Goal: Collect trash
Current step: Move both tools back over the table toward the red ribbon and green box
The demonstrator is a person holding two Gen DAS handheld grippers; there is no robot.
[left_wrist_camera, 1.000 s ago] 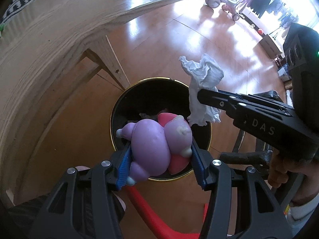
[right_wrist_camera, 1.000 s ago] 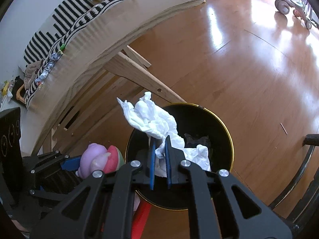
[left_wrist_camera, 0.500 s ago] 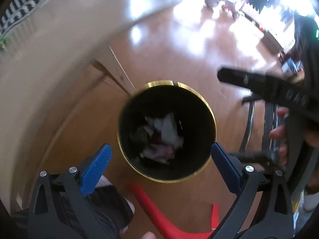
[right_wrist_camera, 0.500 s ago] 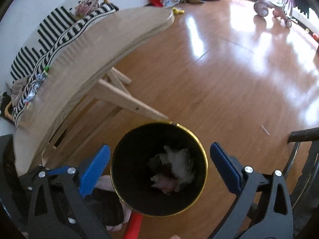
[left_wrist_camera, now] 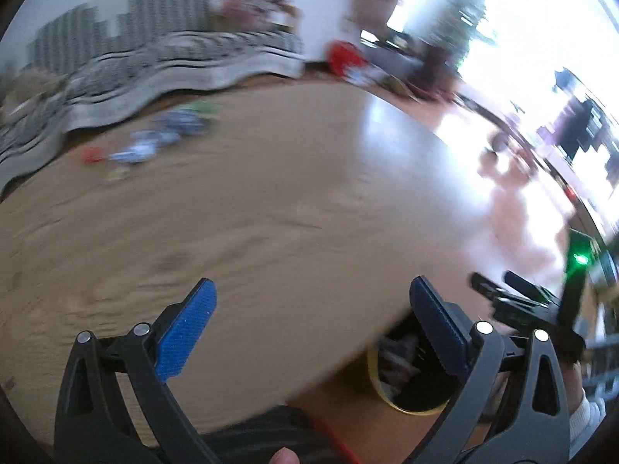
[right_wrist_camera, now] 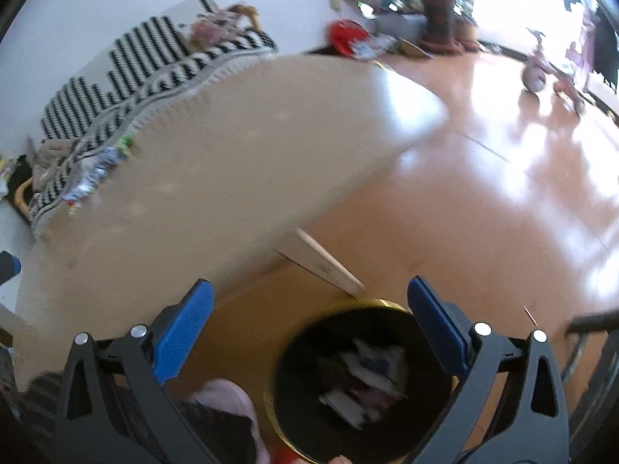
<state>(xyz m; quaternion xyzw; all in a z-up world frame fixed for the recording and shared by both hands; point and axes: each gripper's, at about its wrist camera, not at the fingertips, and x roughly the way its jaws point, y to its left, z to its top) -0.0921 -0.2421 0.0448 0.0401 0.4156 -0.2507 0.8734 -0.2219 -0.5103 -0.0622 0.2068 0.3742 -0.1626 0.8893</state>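
Both claws now wide open & empty. A sec ago the left gripper (left_wrist_camera: 309, 324) gripped a purple toy and the right gripper (right_wrist_camera: 309, 324) a crumpled tissue; both are gone from the claws. White tissue scraps (right_wrist_camera: 363, 379) lie inside the black bin (right_wrist_camera: 309, 440), toy not clearly made out there. Left view has swung up to the wooden table (left_wrist_camera: 271, 193), where blurry wrappers (left_wrist_camera: 154, 143) wait near the striped cloth (left_wrist_camera: 174, 54), likely the next trash to collect
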